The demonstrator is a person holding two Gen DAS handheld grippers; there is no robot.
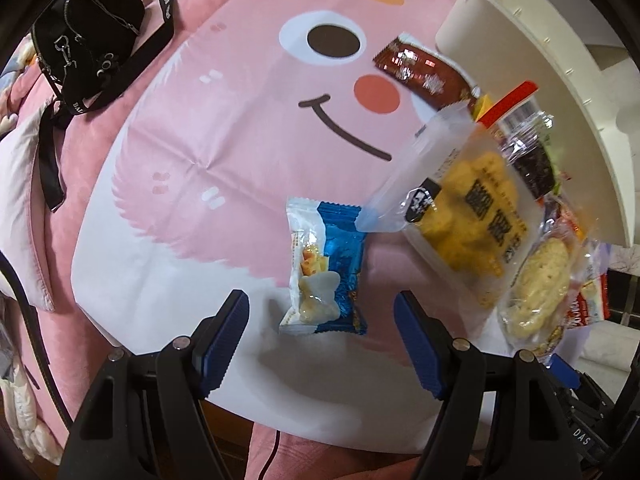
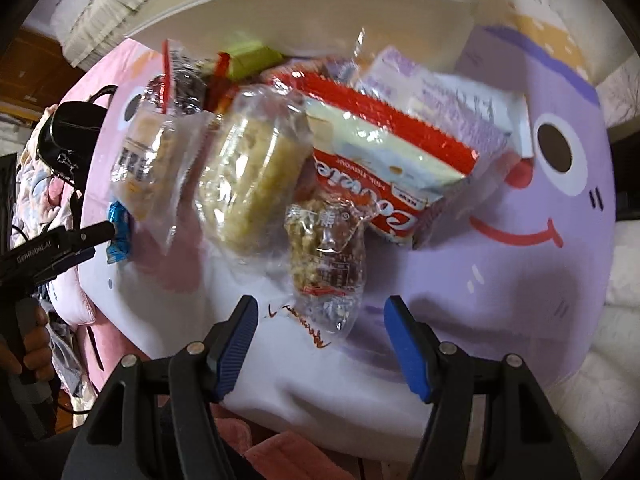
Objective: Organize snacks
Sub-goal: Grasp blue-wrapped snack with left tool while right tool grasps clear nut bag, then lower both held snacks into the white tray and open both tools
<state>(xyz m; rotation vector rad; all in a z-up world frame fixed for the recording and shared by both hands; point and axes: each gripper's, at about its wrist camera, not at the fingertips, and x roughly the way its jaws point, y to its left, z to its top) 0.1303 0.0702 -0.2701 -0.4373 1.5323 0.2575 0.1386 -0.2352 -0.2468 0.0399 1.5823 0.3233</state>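
A pile of snack packets lies on cartoon-face cushions in front of a white bin (image 1: 532, 60). In the left wrist view my left gripper (image 1: 320, 320) is open, its jaws either side of a blue and white packet (image 1: 326, 268). Beside it lie a clear packet of yellow crackers (image 1: 468, 208), a round rice cracker (image 1: 540, 284) and a brown wrapper (image 1: 424, 72). In the right wrist view my right gripper (image 2: 318, 326) is open around the near end of a clear packet of crumbly snack (image 2: 326, 256). Behind it lie a red and white packet (image 2: 384, 172) and a rice cracker (image 2: 256, 172).
A black bag (image 1: 88, 36) with straps lies at the far left on the pink bedding. The white bin (image 2: 320, 12) stands just behind the pile. The purple cushion (image 2: 540, 240) extends to the right. The left gripper (image 2: 60, 248) shows at the left edge of the right wrist view.
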